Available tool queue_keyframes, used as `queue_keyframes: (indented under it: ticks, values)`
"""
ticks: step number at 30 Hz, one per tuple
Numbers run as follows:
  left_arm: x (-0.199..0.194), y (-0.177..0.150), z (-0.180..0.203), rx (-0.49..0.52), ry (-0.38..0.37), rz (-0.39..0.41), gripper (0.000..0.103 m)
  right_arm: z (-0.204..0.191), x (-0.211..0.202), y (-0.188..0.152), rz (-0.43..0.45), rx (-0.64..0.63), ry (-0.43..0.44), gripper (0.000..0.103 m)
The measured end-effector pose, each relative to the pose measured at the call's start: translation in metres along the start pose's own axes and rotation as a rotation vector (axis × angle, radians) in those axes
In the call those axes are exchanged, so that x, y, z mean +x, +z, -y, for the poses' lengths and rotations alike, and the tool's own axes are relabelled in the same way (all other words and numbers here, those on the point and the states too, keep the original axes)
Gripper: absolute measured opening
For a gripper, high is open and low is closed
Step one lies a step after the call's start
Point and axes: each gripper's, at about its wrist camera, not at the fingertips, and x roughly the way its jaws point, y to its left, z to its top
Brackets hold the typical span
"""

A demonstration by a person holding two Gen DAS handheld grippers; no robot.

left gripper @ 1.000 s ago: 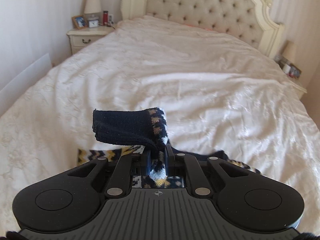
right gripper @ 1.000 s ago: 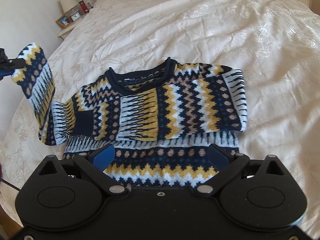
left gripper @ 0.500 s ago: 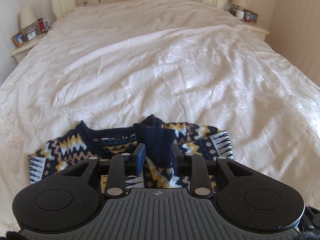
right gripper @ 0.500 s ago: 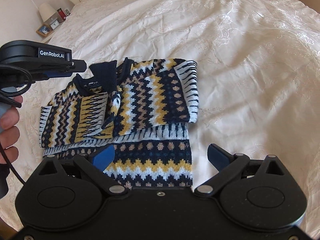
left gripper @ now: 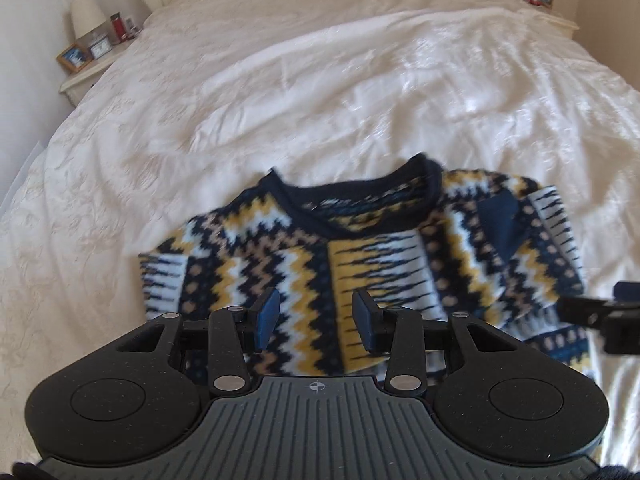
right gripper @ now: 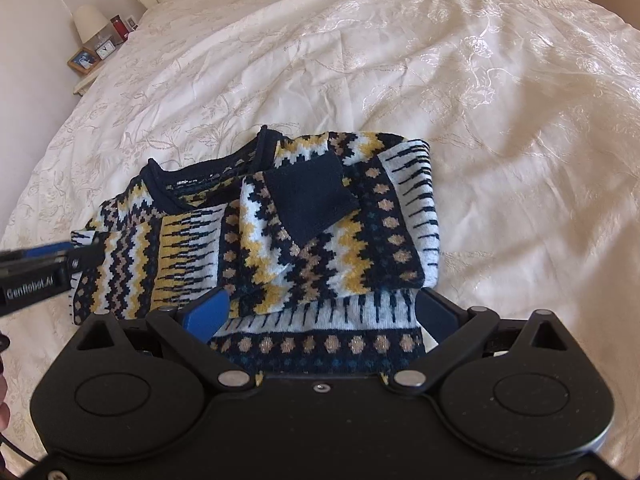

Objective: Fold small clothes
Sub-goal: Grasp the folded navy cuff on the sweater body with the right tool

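- Left gripper (left gripper: 316, 318): jaws being held released, nothing gripped; sweater (left gripper: 360, 248) lying just ahead.
- Right gripper (right gripper: 320, 316): jaws being held wide apart, sweater hem (right gripper: 320, 344) lying between them, ungripped.

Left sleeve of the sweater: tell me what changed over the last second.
The left tool carried the sleeve across the sweater, then let go: its dark cuff now lies on the chest, and that tool is open and empty. The right tool stayed open over the hem; the bedspread is unchanged.
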Motion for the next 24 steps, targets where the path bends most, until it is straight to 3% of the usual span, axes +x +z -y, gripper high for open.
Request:
queue_keyframes:
  ticks: [9, 13, 18, 24]
  values:
    - [0.06, -0.016, -0.071, -0.153, 0.108, -0.19, 0.039, 0.002, 0.037, 0.04, 0.023, -0.039, -0.054, 0.099]
    - [0.086, -0.024, -0.084, -0.219, 0.105, -0.276, 0.039, 0.008, 0.059, 0.054, -0.003, -0.067, -0.066, 0.087]
    - [0.097, -0.028, -0.086, -0.244, 0.104, -0.294, 0.042, 0.012, 0.083, 0.063, -0.022, -0.073, -0.051, 0.086]
    - [0.096, -0.028, -0.083, -0.233, 0.113, -0.292, 0.043, 0.011, 0.101, 0.063, -0.05, -0.063, -0.017, 0.072]
